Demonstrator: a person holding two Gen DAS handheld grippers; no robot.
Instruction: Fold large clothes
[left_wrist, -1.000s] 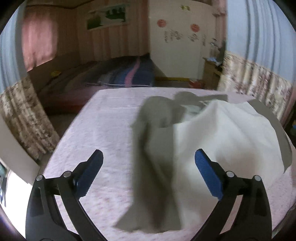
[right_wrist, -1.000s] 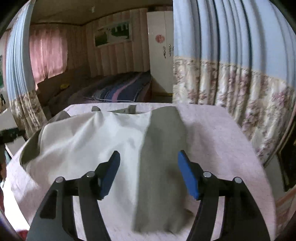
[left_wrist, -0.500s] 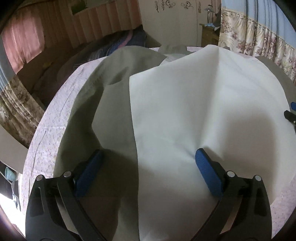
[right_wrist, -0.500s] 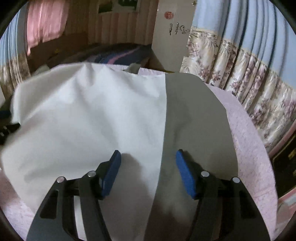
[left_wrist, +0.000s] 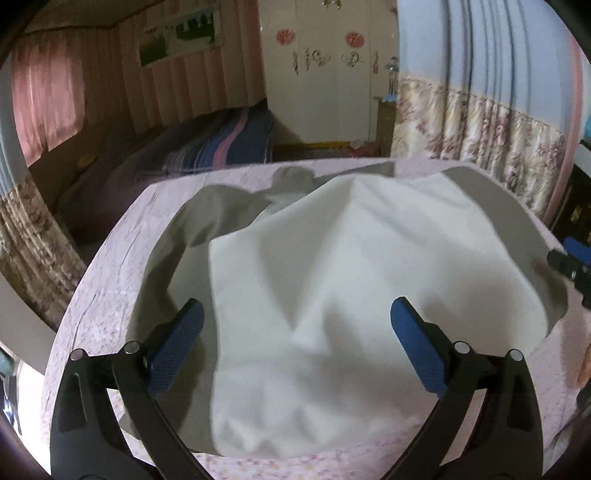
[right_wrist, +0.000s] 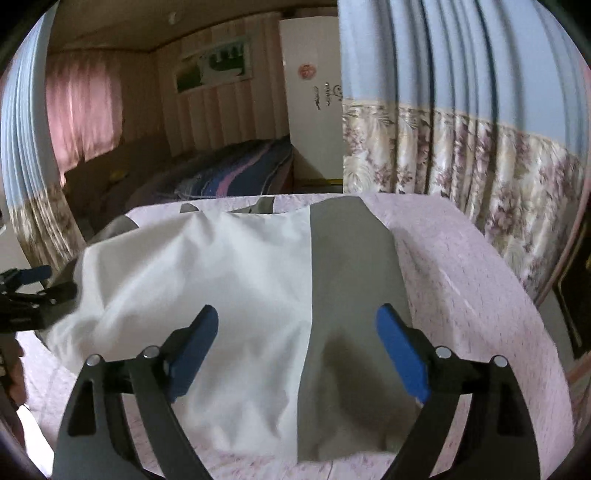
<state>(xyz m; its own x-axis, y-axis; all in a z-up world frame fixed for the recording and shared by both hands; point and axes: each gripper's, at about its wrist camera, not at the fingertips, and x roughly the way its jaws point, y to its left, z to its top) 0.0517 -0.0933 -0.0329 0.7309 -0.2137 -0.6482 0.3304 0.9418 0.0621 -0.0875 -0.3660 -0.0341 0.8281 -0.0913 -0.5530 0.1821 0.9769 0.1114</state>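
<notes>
A large white and grey garment (left_wrist: 332, 280) lies loosely spread and rumpled on a table with a pink cover (left_wrist: 110, 295). Its white middle panel has grey side panels. In the right wrist view the garment (right_wrist: 229, 280) shows its grey right panel (right_wrist: 354, 295). My left gripper (left_wrist: 295, 343) is open and empty, just above the garment's near left edge. My right gripper (right_wrist: 295, 343) is open and empty, above the near right edge, over the white-grey seam. Each gripper shows at the other view's edge: the right gripper (left_wrist: 572, 262), the left gripper (right_wrist: 26, 291).
The pink-covered table (right_wrist: 480, 295) ends close on the right, near floral curtains (right_wrist: 480, 177). A bed with a striped blanket (left_wrist: 229, 147) lies beyond the table's far edge. A white wardrobe (left_wrist: 325, 74) stands at the back.
Both grippers have pulled back and tilted up from close over the cloth. The garment looks more rumpled near its front edge. Both stay open.
</notes>
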